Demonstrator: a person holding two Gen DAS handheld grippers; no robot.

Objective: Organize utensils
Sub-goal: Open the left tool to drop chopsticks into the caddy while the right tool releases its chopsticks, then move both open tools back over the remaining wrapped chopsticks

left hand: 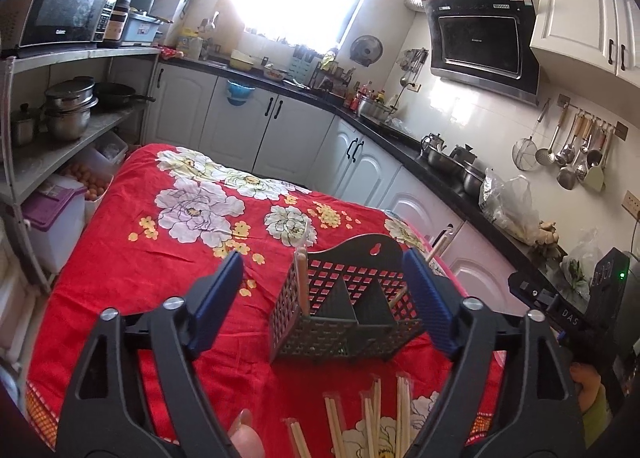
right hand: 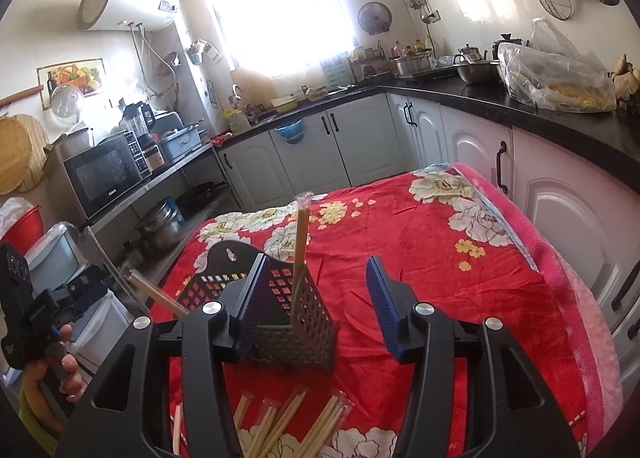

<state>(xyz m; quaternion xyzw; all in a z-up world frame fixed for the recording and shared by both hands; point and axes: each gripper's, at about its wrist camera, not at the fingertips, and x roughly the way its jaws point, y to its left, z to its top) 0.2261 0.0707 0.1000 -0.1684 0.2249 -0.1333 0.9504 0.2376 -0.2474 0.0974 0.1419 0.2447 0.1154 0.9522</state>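
Loose chopsticks (left hand: 372, 422) at near bench edge cut off by frame bottom; count unclear. Black perforated utensil caddy (left hand: 344, 314) stands near bench's near edge, red floral cloth (left hand: 168, 258) bare behind it to far edge. Wrapped chopsticks (right hand: 301, 250) upright in caddy's end compartment, another pair (right hand: 158, 294) leaning out opposite end. Left tool (left hand: 324, 302) spread wide, gripping nothing; right tool (right hand: 316, 306) likewise apart, gripping nothing.

On the tablecloth (left hand: 120, 282), loose chopsticks (left hand: 372, 422) lie before the caddy (left hand: 344, 310); 1 pair (right hand: 300, 242) stands inside.
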